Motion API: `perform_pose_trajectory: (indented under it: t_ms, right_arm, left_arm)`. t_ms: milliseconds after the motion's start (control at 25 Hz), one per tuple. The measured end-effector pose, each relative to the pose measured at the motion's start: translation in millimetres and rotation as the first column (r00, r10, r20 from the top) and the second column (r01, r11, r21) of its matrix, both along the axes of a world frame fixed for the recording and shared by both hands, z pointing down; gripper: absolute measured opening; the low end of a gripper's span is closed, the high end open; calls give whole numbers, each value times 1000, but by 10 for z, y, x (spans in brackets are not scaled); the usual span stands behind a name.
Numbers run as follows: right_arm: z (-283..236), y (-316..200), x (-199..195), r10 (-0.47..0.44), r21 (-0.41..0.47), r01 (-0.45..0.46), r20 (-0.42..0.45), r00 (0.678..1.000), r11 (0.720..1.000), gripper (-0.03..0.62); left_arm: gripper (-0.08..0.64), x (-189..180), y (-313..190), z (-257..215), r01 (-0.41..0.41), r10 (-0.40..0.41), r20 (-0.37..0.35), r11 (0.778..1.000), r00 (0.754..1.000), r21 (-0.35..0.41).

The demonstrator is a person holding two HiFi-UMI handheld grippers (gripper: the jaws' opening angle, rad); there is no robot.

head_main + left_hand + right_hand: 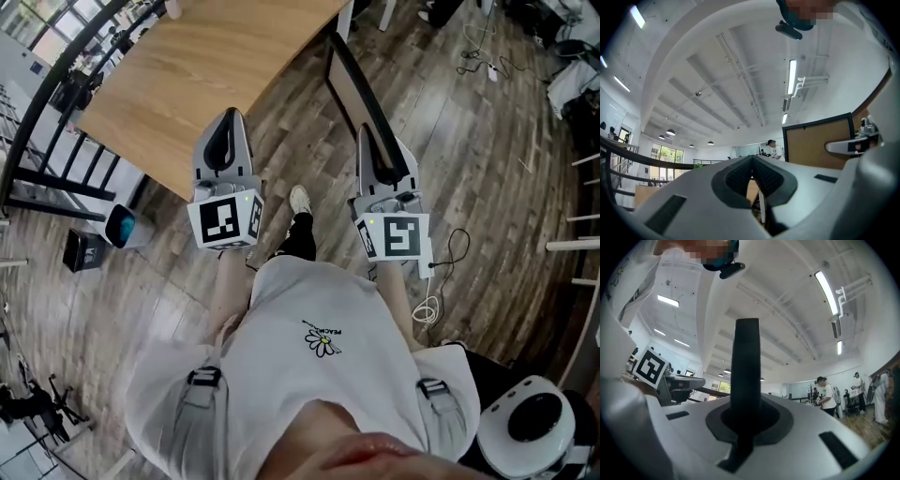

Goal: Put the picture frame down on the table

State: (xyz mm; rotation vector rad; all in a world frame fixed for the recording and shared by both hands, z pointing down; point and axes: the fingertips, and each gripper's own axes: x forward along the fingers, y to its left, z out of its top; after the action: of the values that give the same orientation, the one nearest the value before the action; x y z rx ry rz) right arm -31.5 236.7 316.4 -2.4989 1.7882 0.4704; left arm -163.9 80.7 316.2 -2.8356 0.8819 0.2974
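Pinching one black edge of the picture frame (746, 352), the right gripper (746, 404) has its jaws pressed onto that bar, which stands upright between the pads in the right gripper view. Left gripper (752, 161): jaws pressed together, pads meeting at the tip, nothing between them. It is held level with the right one and well apart from it, at about 9 o'clock of it in the head view. Frame, head view: runs from the right jaws toward 11 o'clock, seen nearly edge-on, with wooden floor (469, 141) behind it. The left gripper view shows its brown back inside a black border. Table (206, 66): light wood top, lying at 10 to 11 o'clock of the right gripper. Its near corner is just ahead of the left gripper, and the frame's far end is close to its right side. The frame appears to hang beside the top, not over it, though its height above the top cannot be read. Step in hand, as judged: carrying the frame across to the table. Handling advice: a long frame held by one edge is likely to swing, so move it slowly toward 10 o'clock and clear the table's corner before lowering. Tilt the frame flat, set the far edge down first, and steady the free side with the left gripper if it sways. Part the right jaws only once the frame rests fully on the wood.
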Motion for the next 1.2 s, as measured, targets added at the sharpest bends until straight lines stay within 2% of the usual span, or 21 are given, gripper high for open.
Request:
perform_pose_trajectory:
  t_ms: [200, 280, 360, 560, 720, 920, 1080, 1200]
  right_arm:
    - [-66, -719, 905, 2, -44, -1, 9, 1000, 999, 15]
    - [-66, -1067, 1247, 10, -64, -9, 18, 1000, 998, 15]
    - [-39, -1404, 1526, 20, -85, -17, 38, 999, 996, 15]
    - [-68, -1985, 1930, 37, -72, -31, 84, 996, 997, 15]
    - [-41, -2170, 2266, 35, -63, -28, 106, 994, 998, 15]
    - [-49, -2542, 2646, -83, -8, 86, 164, 983, 996, 15]
    - [-24, -2834, 2825, -174, -8, 179, 202, 964, 984, 15]
    - [-70, -3042, 2896, -228, 6, 231, 200, 953, 973, 15]
  left_arm:
    - [15, 667, -805, -181, 19, -21, -66, 999, 998, -30]
    - [15, 898, -1160, -263, 14, -18, -71, 999, 997, -49]
    - [15, 1083, -1482, -353, 23, -25, -63, 999, 998, -37]
    - [15, 1432, -2142, -604, 78, -74, -50, 995, 996, 70]
    - [15, 1784, -2393, -549, 118, -116, -39, 991, 993, 62]
    - [15, 2056, -2525, -483, 197, -196, -59, 980, 979, 2]
    - [15, 2189, -2630, -532, 274, -273, -38, 961, 961, 33]
    - [15, 2209, -2734, -536, 323, -322, -24, 945, 947, 46]
